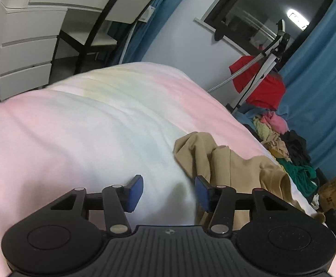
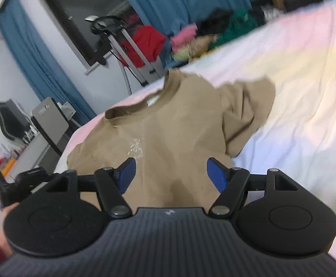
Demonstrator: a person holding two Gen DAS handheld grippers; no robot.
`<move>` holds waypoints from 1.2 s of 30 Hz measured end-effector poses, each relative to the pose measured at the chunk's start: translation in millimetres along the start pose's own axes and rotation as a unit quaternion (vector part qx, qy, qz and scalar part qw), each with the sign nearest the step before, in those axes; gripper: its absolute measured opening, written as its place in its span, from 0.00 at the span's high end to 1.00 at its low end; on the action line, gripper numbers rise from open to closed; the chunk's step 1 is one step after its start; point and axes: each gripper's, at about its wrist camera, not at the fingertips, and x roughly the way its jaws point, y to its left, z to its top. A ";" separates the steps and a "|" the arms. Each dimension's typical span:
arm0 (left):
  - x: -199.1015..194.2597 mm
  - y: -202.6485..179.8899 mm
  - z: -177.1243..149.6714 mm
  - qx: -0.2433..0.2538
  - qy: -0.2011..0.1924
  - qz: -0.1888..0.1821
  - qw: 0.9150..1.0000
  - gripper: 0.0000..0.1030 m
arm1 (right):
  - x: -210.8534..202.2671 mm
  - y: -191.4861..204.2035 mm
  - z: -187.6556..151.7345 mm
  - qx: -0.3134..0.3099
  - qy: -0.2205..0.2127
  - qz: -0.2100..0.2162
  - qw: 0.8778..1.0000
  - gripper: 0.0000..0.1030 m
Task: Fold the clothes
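the left tongs (image 1: 169, 192) have their blue pads apart, and nothing is between them, only bare bed cover. the pad (image 1: 202, 194) on one side sits just beside the edge of the tan shirt (image 1: 225, 164), maybe touching it; i cannot tell for sure. the right tongs (image 2: 170, 175) are apart too, wide, and they hang over the lower front of the shirt without pinching it.

the shirt lies on the bed (image 1: 64, 138), near one side edge, far from the foot end by the drawers (image 1: 27, 46). in the right view it lies face up with the neck hole (image 2: 145, 101) away from the tongs and one sleeve (image 2: 248, 108) spread out to the side. in the left view the near part looks bunched and lumpy.

the job looks like it is just starting: the shirt is not folded yet. i think the step now is to grab it and lay it flat.

to do it well, each tongs should pinch one layer at a corner, like the hem or a shoulder, not a lump in the middle. then pull the two apart gently so the wrinkles go. keep it away from the bed edge, so it does not slide off toward the pile of clothes (image 1: 283, 147) on the floor.
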 end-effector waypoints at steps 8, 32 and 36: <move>57.4 -22.8 9.5 -0.038 0.025 -0.019 0.999 0.96 | 37.3 -18.7 -7.0 0.024 0.024 -0.005 0.999 0.31; -31.8 33.6 38.0 0.000 0.004 0.065 0.998 0.50 | 32.6 -17.0 -9.7 0.022 0.009 -0.015 1.000 0.33; -29.0 73.6 22.4 -0.104 0.012 -0.017 0.994 0.41 | 31.8 -17.4 -10.7 0.024 0.010 -0.014 1.000 0.32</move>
